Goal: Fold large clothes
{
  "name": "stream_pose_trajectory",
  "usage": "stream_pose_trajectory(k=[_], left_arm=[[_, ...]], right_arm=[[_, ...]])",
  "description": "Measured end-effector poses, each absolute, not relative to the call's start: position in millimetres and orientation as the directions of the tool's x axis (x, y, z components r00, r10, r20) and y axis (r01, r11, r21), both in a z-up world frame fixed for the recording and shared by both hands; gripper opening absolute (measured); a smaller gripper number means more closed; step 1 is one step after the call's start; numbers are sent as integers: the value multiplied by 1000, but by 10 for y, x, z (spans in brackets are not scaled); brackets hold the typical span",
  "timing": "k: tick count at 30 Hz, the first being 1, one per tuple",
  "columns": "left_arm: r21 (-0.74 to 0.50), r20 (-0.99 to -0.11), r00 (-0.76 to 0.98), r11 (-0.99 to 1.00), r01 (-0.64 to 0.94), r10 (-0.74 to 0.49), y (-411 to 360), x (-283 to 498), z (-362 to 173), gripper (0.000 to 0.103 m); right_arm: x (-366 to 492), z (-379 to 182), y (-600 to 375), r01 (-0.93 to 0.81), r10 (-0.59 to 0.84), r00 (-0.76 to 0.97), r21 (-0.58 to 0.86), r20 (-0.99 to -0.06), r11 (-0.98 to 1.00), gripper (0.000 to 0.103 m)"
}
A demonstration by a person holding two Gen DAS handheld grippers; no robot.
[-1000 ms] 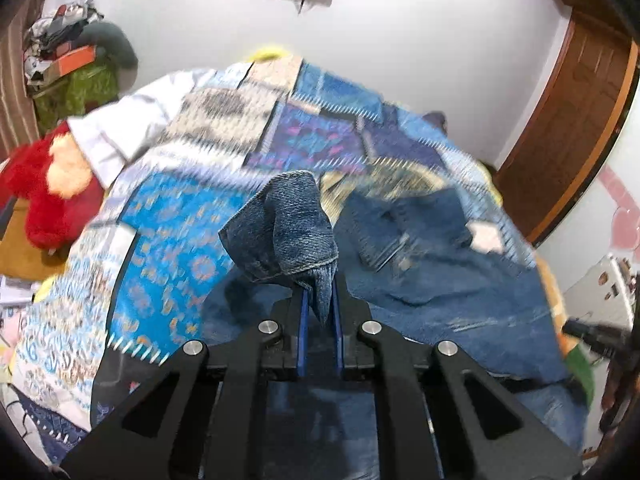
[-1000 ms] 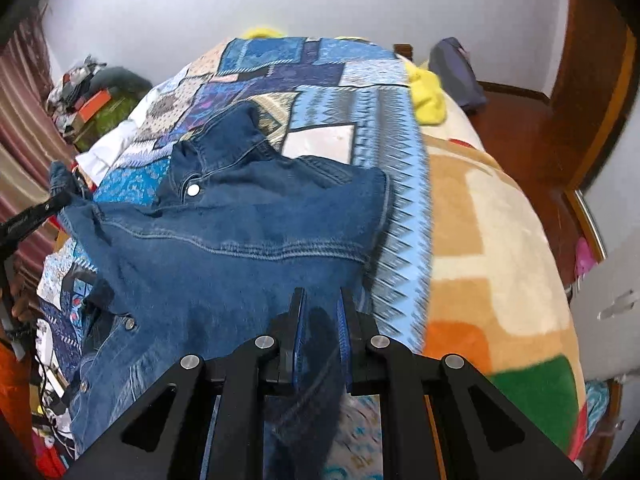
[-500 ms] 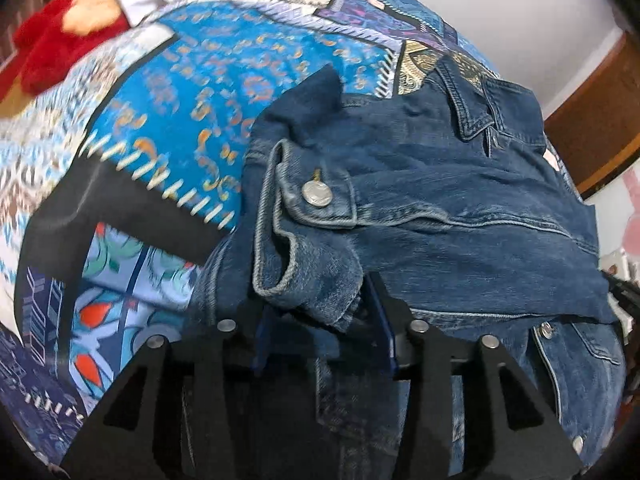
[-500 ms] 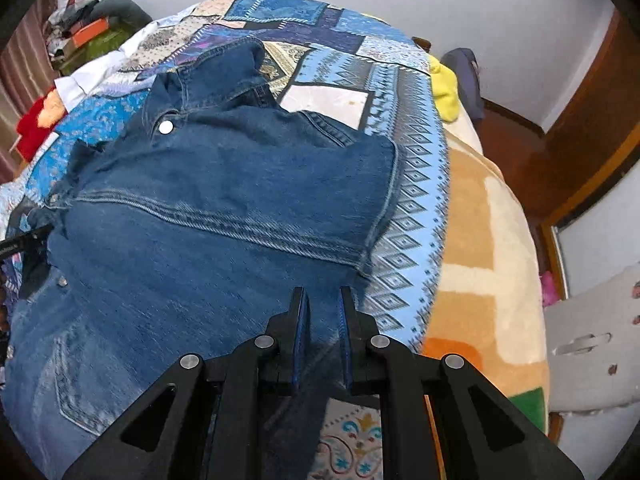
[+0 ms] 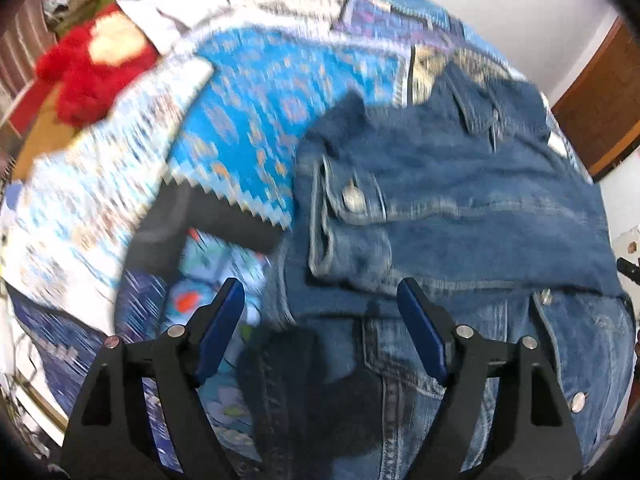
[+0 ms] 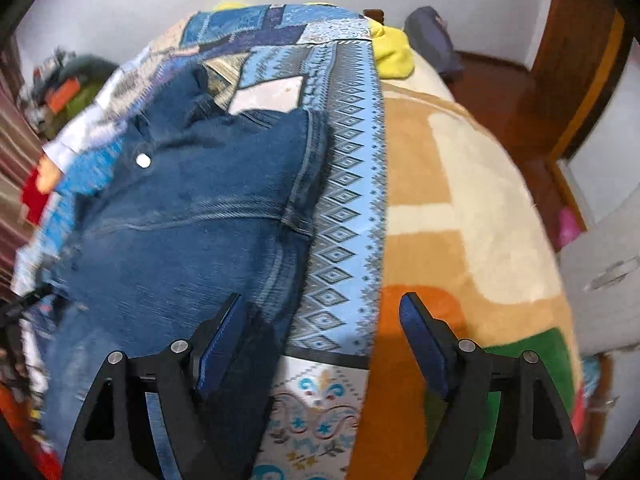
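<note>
A blue denim jacket (image 5: pixel 460 208) lies on the patchwork bedspread (image 5: pixel 256 92), its upper part folded down over the lower part. A cuffed sleeve end with a metal button (image 5: pixel 354 200) lies on its left side. My left gripper (image 5: pixel 322 316) is open and empty just above the jacket's left edge. In the right wrist view the jacket (image 6: pixel 192 216) lies left of centre. My right gripper (image 6: pixel 322 320) is open and empty over the jacket's right edge and the bedspread (image 6: pixel 344 184).
A red plush toy (image 5: pixel 96 60) lies at the bed's far left. A tan and orange blanket (image 6: pixel 460 208) covers the bed's right side, with a yellow cloth (image 6: pixel 394 54) at its far end. A wooden door (image 5: pixel 600 104) stands to the right.
Both grippers have opened and let go of the denim. The sleeve cuff now lies flat on the jacket. Both grippers have drawn back slightly.
</note>
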State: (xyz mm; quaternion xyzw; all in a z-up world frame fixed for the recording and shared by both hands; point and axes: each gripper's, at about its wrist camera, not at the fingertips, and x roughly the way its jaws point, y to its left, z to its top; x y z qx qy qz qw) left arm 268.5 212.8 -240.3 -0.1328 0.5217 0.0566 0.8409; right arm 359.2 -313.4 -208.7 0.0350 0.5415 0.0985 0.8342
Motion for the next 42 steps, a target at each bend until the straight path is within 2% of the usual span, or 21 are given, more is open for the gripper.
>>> stream_pose_trajectory(k=[6, 12, 18, 19, 20, 21, 23, 25, 26, 29, 36, 42], left_arm=[[-186, -884, 465, 947, -261, -46, 2423, 3069, -2276, 80], [-243, -908, 403, 927, -287, -113, 2610, 3650, -2620, 80], [-274, -898, 404, 940, -206, -173, 2481, 4031, -2848, 79], [-262, -902, 399, 945, -195, -167, 2445, 4091, -2874, 73], [-253, -904, 395, 950, -185, -164, 2420, 4146, -2900, 60], [-243, -912, 376, 954, -174, -164, 2380, 4227, -2961, 53], [-224, -926, 346, 956, -191, -148, 2360, 4326, -3065, 33], [-230, -924, 351, 954, -191, -153, 2344, 4365, -3084, 28], [-217, -921, 363, 958, -186, -138, 2324, 4368, -3055, 22], [-163, -905, 418, 971, -176, -76, 2294, 4345, -2838, 11], [-143, -848, 530, 962, -233, 2, 2658, 4301, -2280, 10], [-109, -887, 460, 949, -296, 42, 2938, 4473, -2510, 11]], right_arm=[[3714, -1962, -3105, -116, 322, 410, 301, -853, 946, 77], [4133, -2095, -3043, -89, 339, 390, 332, -856, 939, 77], [4572, -2357, -2928, -89, 386, 342, 379, -857, 921, 74], [4642, -2395, -2894, -97, 399, 343, 390, -850, 915, 69], [4693, -2415, -2867, -107, 407, 347, 395, -845, 912, 62], [4741, -2434, -2829, -116, 410, 344, 395, -845, 911, 58], [4820, -2465, -2767, -126, 401, 346, 381, -848, 916, 41], [4897, -2504, -2719, -134, 408, 338, 386, -848, 913, 19], [4938, -2513, -2689, -142, 417, 330, 392, -847, 909, 13], [5019, -2369, -2498, -217, 387, 374, 326, -843, 920, 9], [5415, -1891, -1893, -368, 366, 478, 197, -798, 909, 8], [5773, -2179, -1475, -390, 228, 478, 27, -848, 920, 9]])
